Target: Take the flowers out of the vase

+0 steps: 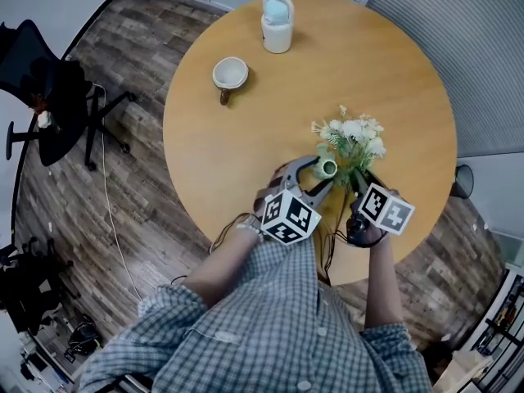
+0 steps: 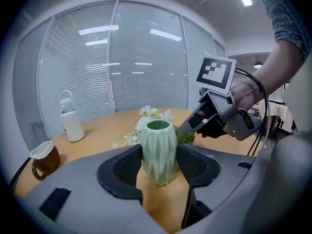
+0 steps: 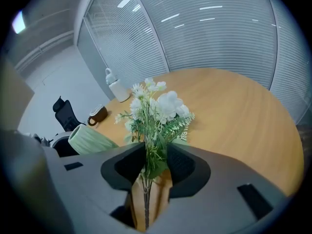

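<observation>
The left gripper [image 2: 159, 158] pinches the green vase [image 2: 158, 139] between its jaws. The right gripper [image 3: 156, 163] has its jaws spread loosely around the stems of the flowers [image 3: 161, 106]. From the head view, the blooms sit at the vase's 2 o'clock.

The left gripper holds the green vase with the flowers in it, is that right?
Not quite. The left gripper holds the vase, but it is empty, as the left gripper view shows; the flowers are between the jaws of the right gripper.

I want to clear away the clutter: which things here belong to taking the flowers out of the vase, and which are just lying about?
In the job: green vase, flowers.
Lying about: brown mug, white flask, office chair.
</observation>
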Motion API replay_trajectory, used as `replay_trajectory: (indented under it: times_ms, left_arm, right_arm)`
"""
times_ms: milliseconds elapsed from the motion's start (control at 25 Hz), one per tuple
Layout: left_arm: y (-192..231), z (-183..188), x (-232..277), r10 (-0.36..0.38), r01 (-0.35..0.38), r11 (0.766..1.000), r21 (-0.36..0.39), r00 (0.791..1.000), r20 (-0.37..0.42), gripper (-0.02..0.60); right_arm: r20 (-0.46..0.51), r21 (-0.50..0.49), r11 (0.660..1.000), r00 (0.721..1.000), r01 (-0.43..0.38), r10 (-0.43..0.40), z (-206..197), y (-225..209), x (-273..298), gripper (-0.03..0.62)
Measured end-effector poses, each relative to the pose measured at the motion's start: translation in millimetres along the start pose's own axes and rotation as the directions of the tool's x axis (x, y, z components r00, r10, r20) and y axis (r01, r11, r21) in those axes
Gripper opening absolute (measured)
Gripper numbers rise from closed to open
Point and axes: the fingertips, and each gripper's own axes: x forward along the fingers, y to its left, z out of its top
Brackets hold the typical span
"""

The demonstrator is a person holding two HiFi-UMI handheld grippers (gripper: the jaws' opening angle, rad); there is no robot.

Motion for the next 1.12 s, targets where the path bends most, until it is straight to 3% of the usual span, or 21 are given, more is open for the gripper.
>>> replay_trajectory:
  times_ms: [360, 680, 880, 1000, 1120]
  left_arm:
    - [-1, -2, 1, -0.014, 0.014, 1.000, 0.011, 1.000, -0.018, 0.236]
    - [-3, -5, -3, -0.049, 0.048, 0.998, -0.042, 0.998, -0.032, 0.253]
    - [7, 2, -31, 0.015, -0.013, 0.986, -0.166, 1.000, 0.012, 0.253]
    - [10, 9, -52, 0.045, -0.040, 0.985, -0.166, 0.999, 0.025, 0.248]
    - [10, 18, -73, 0.069, -0.064, 0.986, -0.155, 0.997, 0.033, 0.176]
  right_arm:
    - [0.082, 0.054, 0.997, 0.996, -0.048, 0.044, 8, 9, -36, 0.129]
    - [0.187, 0.046, 0.998, 0.981, -0.051, 0.042, 17, 10, -80, 0.129]
    - [0.328, 0.026, 0.999, 0.944, -0.042, 0.031, 29, 22, -120, 0.129]
    - [0.394, -0.022, 1.000, 0.919, -0.008, 0.016, 35, 32, -143, 0.127]
    - [0.451, -0.088, 0.996, 0.893, 0.027, 0.016, 40, 45, -163, 0.090]
